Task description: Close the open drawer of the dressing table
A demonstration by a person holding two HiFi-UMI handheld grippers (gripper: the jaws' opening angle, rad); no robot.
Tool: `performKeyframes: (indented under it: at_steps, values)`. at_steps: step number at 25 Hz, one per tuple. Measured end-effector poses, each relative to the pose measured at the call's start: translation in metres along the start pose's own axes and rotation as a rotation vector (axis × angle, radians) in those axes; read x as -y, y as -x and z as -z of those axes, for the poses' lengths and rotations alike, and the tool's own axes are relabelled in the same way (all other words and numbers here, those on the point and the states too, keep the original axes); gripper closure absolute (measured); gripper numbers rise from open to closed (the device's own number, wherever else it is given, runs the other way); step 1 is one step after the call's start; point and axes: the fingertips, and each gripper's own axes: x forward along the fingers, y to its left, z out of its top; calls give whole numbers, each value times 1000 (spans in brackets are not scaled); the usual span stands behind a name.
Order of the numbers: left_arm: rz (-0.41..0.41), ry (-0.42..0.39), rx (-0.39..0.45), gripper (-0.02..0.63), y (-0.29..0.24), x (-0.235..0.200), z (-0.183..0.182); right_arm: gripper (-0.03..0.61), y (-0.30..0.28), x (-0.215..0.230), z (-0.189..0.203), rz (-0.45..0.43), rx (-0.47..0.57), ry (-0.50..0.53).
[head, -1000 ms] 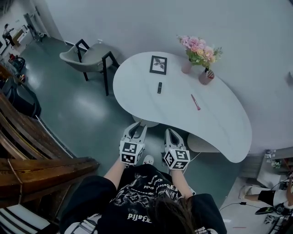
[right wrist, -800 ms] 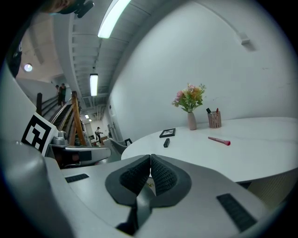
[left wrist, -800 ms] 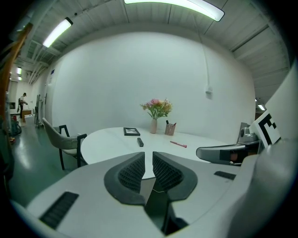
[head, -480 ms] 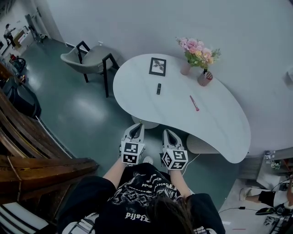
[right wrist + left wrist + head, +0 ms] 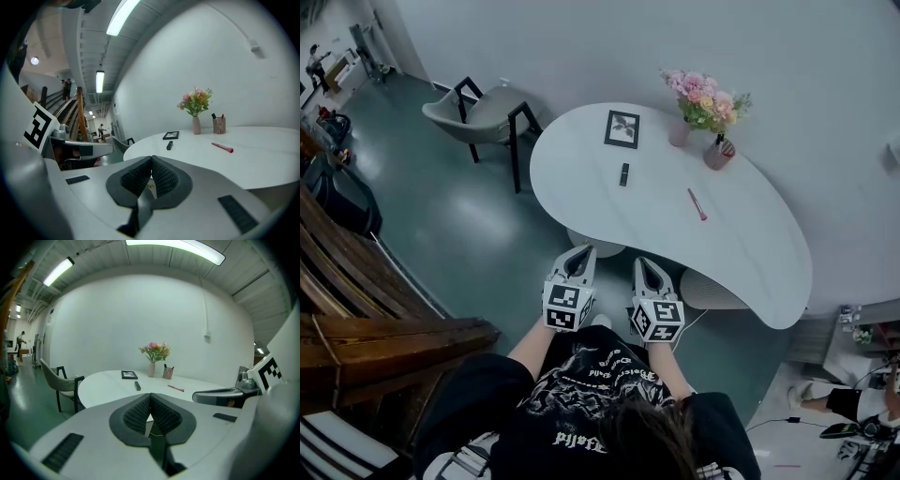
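Observation:
The white kidney-shaped dressing table (image 5: 750, 244) stands ahead of me. Two pale rounded bodies show under its near edge, one (image 5: 709, 291) right of my grippers and one (image 5: 600, 247) just beyond them. I cannot tell which is the drawer. My left gripper (image 5: 585, 249) (image 5: 150, 395) is shut with nothing between its pads. My right gripper (image 5: 640, 262) (image 5: 151, 158) hangs beside it, also shut and empty. Both point toward the table's near edge, level with each other and short of it. Neither touches the table.
On the tabletop lie a framed picture (image 5: 622, 128), a small black stick (image 5: 624, 174) and a pink pen (image 5: 697, 204). A vase of flowers (image 5: 703, 101) and a pen cup (image 5: 718, 154) stand at the back. A grey chair (image 5: 483, 117) is at the table's left, a wooden staircase (image 5: 356, 309) at my left.
The left gripper's jaws have gone from spread apart to shut. Both grippers have kept about the same place before the table's near edge.

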Motion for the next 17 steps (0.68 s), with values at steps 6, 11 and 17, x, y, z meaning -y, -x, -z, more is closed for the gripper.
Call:
performKeyframes:
  at_steps: [6, 11, 17]
  values:
    - [-16, 3, -12, 591, -1, -3, 7, 552, -2, 0, 5, -8, -10, 6]
    - [-9, -3, -23, 591, -4, -1, 10, 552, -4, 3, 8, -9, -17, -7]
    - [-5, -9, -23, 591, -11, -2, 9, 552, -12, 8, 7, 3, -18, -2]
